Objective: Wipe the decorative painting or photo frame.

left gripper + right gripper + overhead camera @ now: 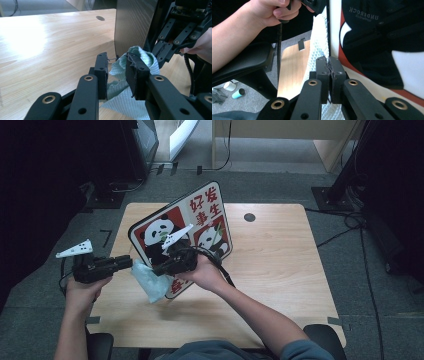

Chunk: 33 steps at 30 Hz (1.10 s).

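Observation:
A board printed with pandas and red characters (200, 215) stands tilted on edge over the wooden table (280, 260). My right gripper (159, 268) is shut on its lower edge; in the right gripper view the jaws (329, 62) pinch the thin board (407, 62) flat between them. My left gripper (129, 262) is shut on a crumpled light-teal cloth (149, 281), held against the board's lower left corner. In the left gripper view the cloth (120, 100) bunches between my jaws (117, 62), touching the board's dark back (132, 25).
A round cable hole (249, 217) sits near the table's far edge. The bare tabletop spreads to the right and front. A black chair (244, 62) and two small cups on the floor (238, 93) lie below the table's near side.

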{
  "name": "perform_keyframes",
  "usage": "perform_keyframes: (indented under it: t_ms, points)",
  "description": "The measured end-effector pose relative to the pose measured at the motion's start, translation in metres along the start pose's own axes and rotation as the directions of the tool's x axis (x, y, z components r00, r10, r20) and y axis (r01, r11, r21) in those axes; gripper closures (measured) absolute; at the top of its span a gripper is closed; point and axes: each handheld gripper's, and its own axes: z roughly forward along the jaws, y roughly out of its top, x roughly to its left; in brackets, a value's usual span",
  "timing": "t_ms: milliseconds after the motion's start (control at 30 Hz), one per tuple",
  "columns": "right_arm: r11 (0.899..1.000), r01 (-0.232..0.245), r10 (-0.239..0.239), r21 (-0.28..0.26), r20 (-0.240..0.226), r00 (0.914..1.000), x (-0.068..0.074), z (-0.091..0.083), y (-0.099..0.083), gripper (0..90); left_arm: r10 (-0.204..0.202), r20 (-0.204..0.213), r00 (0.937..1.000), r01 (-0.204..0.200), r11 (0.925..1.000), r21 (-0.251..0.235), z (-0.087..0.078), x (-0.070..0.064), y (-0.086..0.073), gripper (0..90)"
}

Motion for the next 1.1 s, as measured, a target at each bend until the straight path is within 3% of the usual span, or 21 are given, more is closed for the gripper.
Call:
perform_keyframes:
  t_ms: [233,633,1100]
  points:
    - [1.0,0.013,-0.013,-0.013,0.005,0.9999,0.001,-0.004,0.008,88.7,0.005,-0.025,0.9997,-0.004,0.9999,0.012,-0.008,0.001,-0.004,71.9]
    - [0.999,0.031,-0.031,-0.017,0.02,0.9993,0.006,-0.014,0.028,88.7,0.028,-0.012,0.9995,-0.028,0.9992,0.029,-0.007,-0.008,-0.002,71.8]
    - [0.998,0.057,-0.055,-0.028,0.043,0.9976,0.013,-0.03,0.063,88.8,0.035,0.007,0.9994,-0.035,0.9992,0.022,-0.002,-0.01,-0.002,70.6]
